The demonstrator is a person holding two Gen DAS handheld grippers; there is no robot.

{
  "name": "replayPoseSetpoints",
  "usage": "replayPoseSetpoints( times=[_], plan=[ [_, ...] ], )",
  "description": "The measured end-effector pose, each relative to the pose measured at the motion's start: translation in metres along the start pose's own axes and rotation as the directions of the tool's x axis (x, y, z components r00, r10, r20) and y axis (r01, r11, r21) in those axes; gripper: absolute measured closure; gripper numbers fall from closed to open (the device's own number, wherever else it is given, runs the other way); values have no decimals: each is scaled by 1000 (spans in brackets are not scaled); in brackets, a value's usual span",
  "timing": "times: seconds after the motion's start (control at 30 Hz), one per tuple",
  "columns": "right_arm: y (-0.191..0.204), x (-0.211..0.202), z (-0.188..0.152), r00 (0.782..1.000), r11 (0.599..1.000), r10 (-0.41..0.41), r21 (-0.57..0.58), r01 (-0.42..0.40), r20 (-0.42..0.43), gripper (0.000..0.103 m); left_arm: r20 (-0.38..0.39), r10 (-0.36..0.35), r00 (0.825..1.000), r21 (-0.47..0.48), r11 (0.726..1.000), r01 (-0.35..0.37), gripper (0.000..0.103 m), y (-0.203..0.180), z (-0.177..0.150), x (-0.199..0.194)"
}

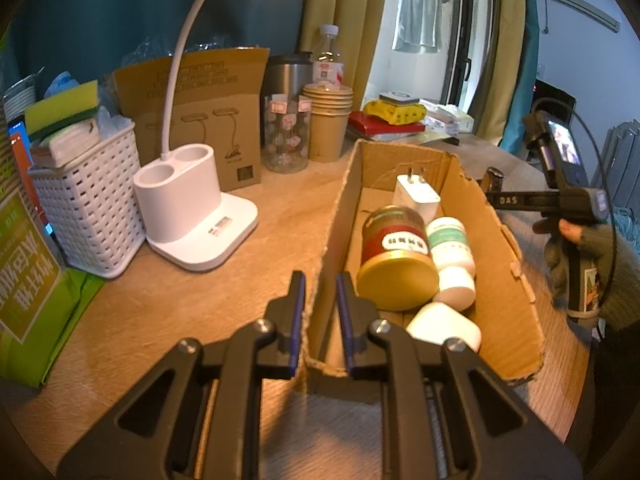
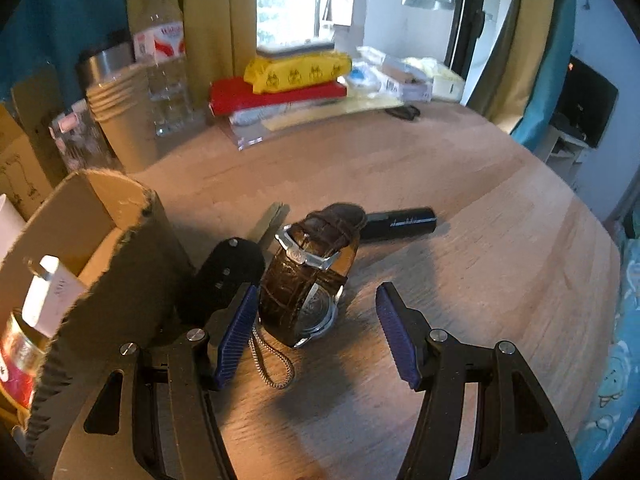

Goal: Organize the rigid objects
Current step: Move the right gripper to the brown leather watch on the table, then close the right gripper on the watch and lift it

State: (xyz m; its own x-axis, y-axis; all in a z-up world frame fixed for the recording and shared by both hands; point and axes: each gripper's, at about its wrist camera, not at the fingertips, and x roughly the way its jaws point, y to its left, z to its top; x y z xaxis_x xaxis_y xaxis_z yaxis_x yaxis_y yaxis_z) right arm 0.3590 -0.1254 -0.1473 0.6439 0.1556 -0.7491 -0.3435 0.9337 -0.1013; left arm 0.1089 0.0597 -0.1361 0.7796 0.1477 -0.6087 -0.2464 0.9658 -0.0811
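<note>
Left tongs [image 1: 320, 312]: clenched on the cardboard box [image 1: 500, 280] wall at 6 o'clock, corner hidden; box holds jar [image 1: 394, 256], bottle [image 1: 452, 256], charger [image 1: 416, 196]; right tongs [image 2: 316, 332]: released around the watch [image 2: 308, 276], key [image 2: 236, 264] partly covered; wooden surface [image 2: 480, 280]; curtains [image 2: 208, 20] at 12 o'clock.

Box wall [image 2: 120, 240] and key [image 2: 236, 264] crowd the watch's [image 2: 304, 280] left; right side clear.

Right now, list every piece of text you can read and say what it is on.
"DAS": on the black bar of the right tool.
Red jar label: characters too blurred to read.
Water bottle label: red lettering, unreadable.
Green package: large characters, not legible.
Lamp box: print too faint.
</note>
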Motion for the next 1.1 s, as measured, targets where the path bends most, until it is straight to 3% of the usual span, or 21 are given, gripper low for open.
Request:
replayPoseSetpoints(
  times=[0.37,0.53,0.63,0.93,1.1],
  plan=[
    [0,15,2,999,998,-48,-27,48,-18,38,1,0,1000,1,1000,0,86,1,0,0],
    [-7,15,2,1000,1000,-7,7,7,-29,38,1,0,1000,1,1000,0,86,1,0,0],
    [-10,12,1,1000,1000,17,21,-17,-22,58,2,0,1000,2,1000,0,86,1,0,1],
    [-19,6,-3,997,994,75,80,-74,-4,59,1,0,1000,3,1000,0,86,1,0,1],
    [-22,-5,-8,997,994,65,91,-68,32,59,1,0,1000,3,1000,0,86,1,0,1]
  ],
)
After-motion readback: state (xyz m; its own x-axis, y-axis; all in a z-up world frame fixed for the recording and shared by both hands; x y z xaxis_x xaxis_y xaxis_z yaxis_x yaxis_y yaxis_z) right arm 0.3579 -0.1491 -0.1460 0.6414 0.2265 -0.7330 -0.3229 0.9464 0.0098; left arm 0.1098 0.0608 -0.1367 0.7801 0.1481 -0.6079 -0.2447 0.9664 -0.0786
